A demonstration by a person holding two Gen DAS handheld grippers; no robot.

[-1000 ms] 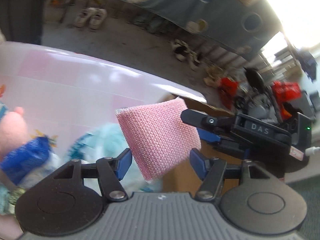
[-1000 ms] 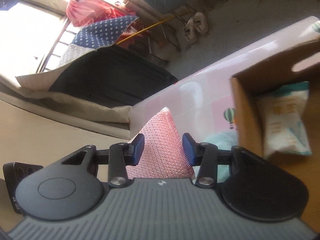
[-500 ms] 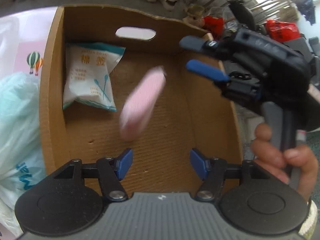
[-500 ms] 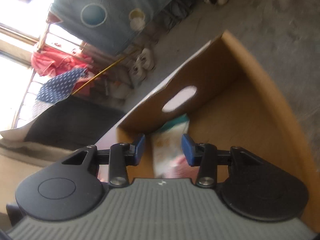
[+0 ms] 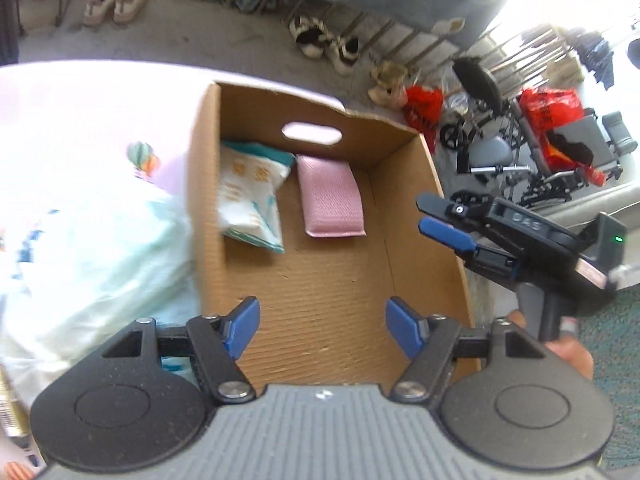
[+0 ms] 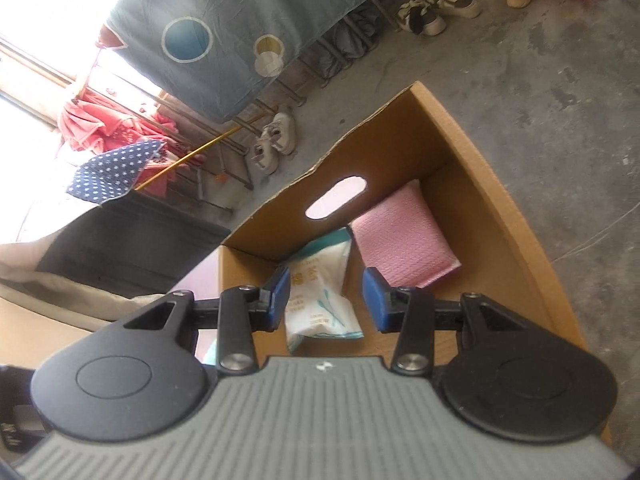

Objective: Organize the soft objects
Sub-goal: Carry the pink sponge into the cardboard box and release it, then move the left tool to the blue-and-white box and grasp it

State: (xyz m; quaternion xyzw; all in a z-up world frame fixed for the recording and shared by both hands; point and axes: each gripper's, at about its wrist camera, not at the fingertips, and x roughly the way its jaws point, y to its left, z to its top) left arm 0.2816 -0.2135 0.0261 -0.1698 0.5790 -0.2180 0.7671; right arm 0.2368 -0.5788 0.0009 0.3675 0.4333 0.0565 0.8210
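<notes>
The pink sponge [image 5: 329, 196] lies flat on the floor of the box [image 5: 404, 256], against the far wall under the handle slot [image 5: 311, 135]; a white packet [image 5: 250, 196] lies just beside it, toward the box's left wall; the left gripper [image 5: 322, 328] hangs over the box's near end, jaws spread and empty; the right gripper [image 6: 326, 298], jaws parted and empty, sits above the box's right wall; a pale bag [image 5: 92, 264] sits outside the left wall.
</notes>
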